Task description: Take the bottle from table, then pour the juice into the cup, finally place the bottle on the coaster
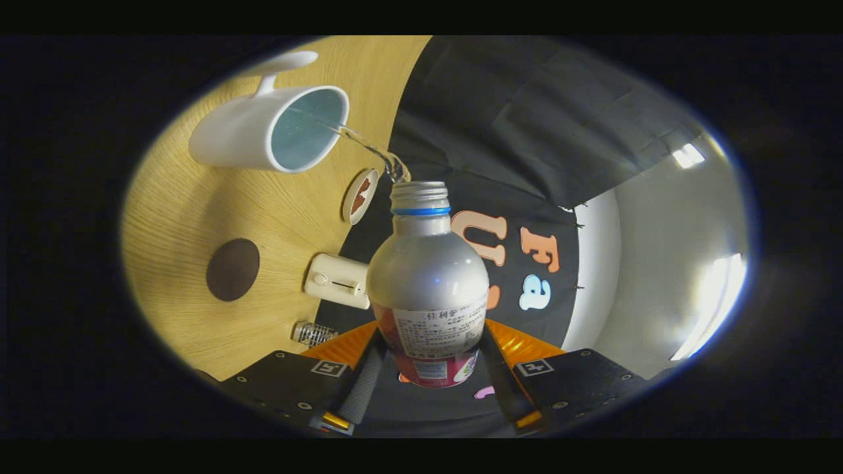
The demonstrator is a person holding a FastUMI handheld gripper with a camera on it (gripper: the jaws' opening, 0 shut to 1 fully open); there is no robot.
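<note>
In the gripper view, the fingers were clamped on the lower body of the bottle, one on each side, holding it tipped toward the cup on the table. A thin clear stream ran from the open neck into the cup's mouth. The risk, as I judged it, was the stream's narrow margin at the rim: a small wobble or steeper tilt could spill it onto the table or the patterned coaster just beside the neck. A dark round coaster, a cream-coloured device and a small cap lay nearer the fingers.
</note>
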